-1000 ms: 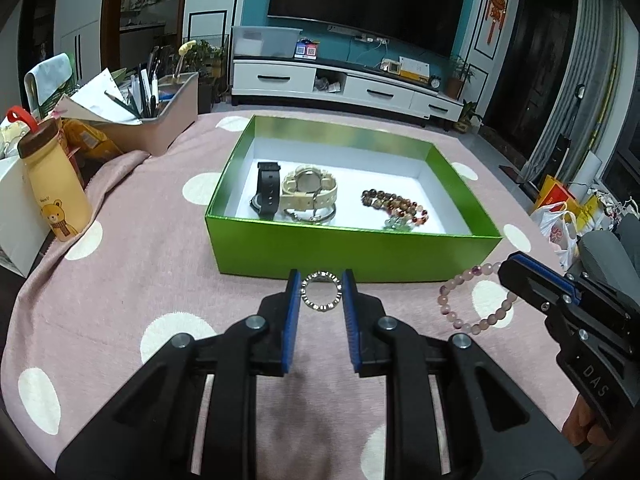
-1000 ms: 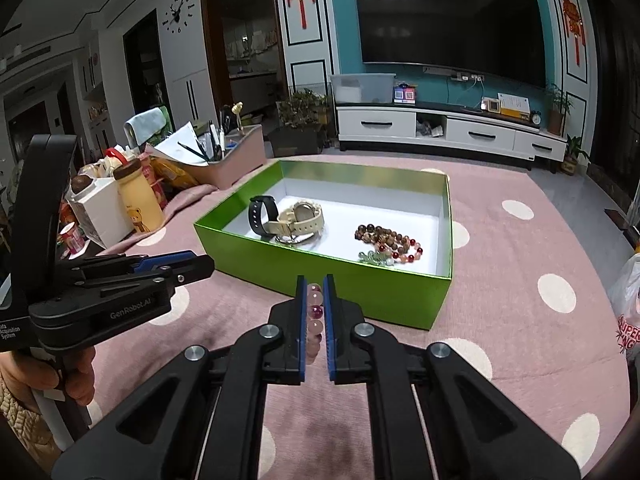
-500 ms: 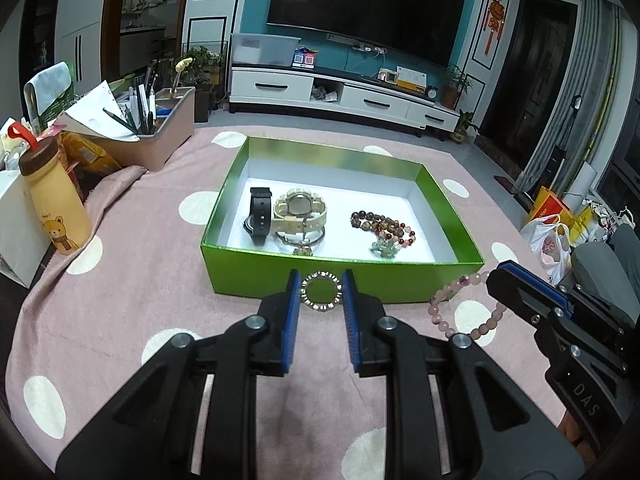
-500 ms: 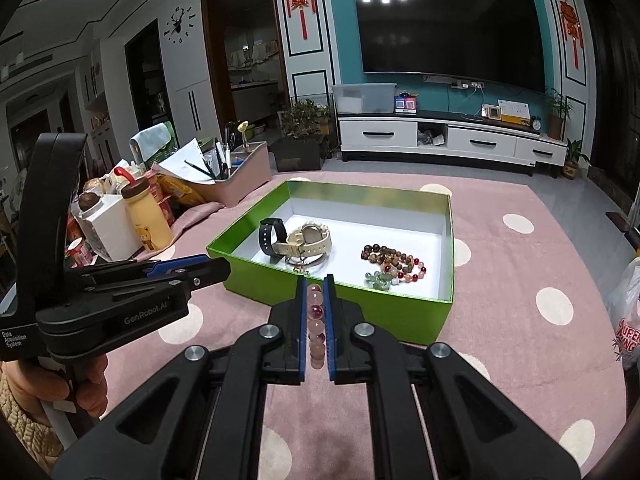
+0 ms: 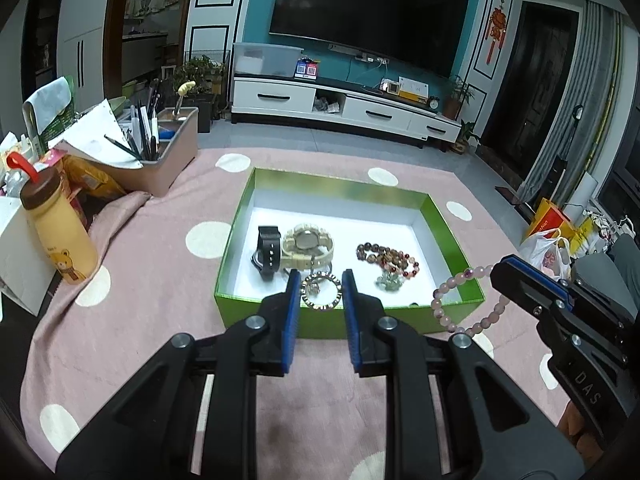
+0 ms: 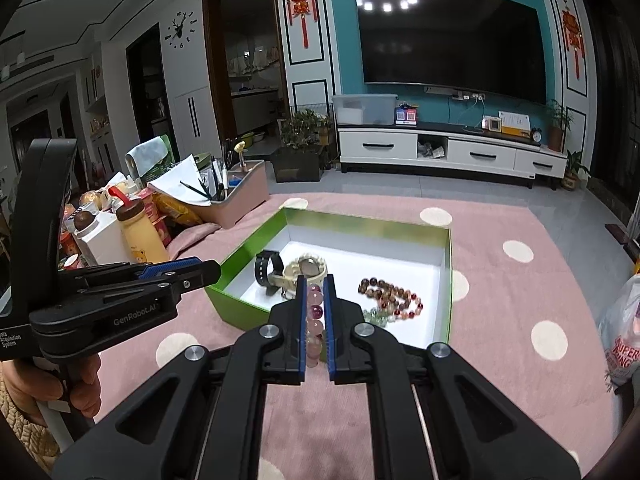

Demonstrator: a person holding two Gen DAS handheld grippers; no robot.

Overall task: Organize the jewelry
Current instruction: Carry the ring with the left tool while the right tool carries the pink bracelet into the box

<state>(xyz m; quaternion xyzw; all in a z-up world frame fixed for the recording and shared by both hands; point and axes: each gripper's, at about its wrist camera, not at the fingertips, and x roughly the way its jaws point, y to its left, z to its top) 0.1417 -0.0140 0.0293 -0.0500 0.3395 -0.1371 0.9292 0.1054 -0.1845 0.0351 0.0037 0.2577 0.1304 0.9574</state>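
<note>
Left gripper [image 5: 320, 286]: jaws closed across small studded ring-shaped bangle [image 5: 321, 293], held by opposite edges above near wall of green box [image 5: 448, 228]. Bangle light, rigid; rim grip suits it, though metal likely slippery.

Right gripper [image 6: 313, 292]: jaws pinching pink bead bracelet [image 6: 314, 312], loop hanging free in left view. Beads light, loop limp, swings; pinch on bead run holds.

Beyond, inside box: black watch [image 5: 267, 252], cream watch [image 5: 307, 245], dark bead strands [image 5: 386, 257]; small greenish piece beside them, identity unclear.

Yellow bear bottle [image 5: 60, 232], pink pen organizer [image 5: 170, 164], wall television [image 6: 450, 38]
</note>
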